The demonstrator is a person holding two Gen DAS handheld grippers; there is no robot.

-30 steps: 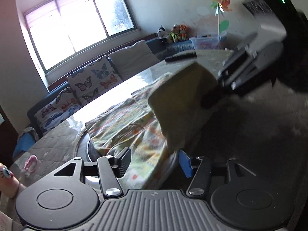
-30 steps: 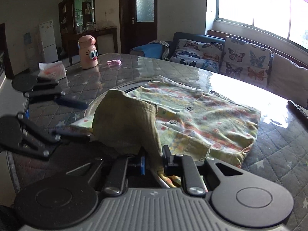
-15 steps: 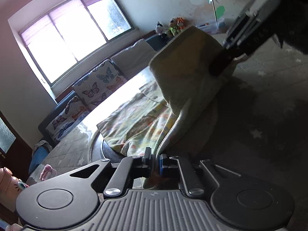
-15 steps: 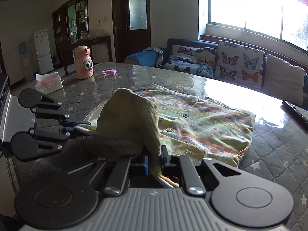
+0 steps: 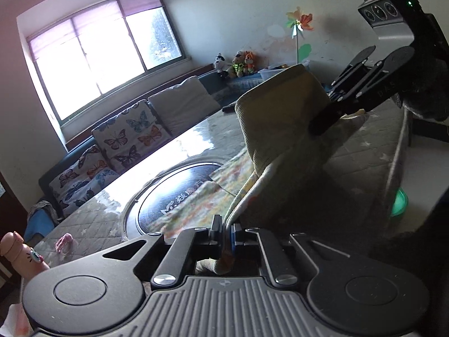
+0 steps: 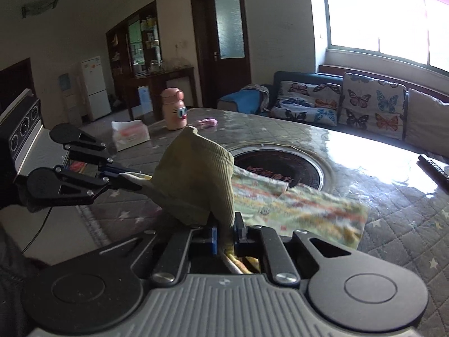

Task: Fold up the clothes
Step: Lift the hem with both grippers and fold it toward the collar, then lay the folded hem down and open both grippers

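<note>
Left gripper (image 5: 226, 231): black linkage arms, silver screws, blue pads, ribbed grey base

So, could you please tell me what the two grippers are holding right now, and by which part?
Both are shut on the floral garment: the left gripper and right gripper each pinch its near edge, lifting it off the table with the olive lining showing.

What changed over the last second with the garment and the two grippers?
The left gripper, open a second ago, has shut on the shirt edge. Both grippers have lifted that edge, its olive underside raised, and dragged the shirt toward them, uncovering the dark round inset in the table. The right gripper stays clamped. The pink bottle and tissue pack have not moved.
</note>
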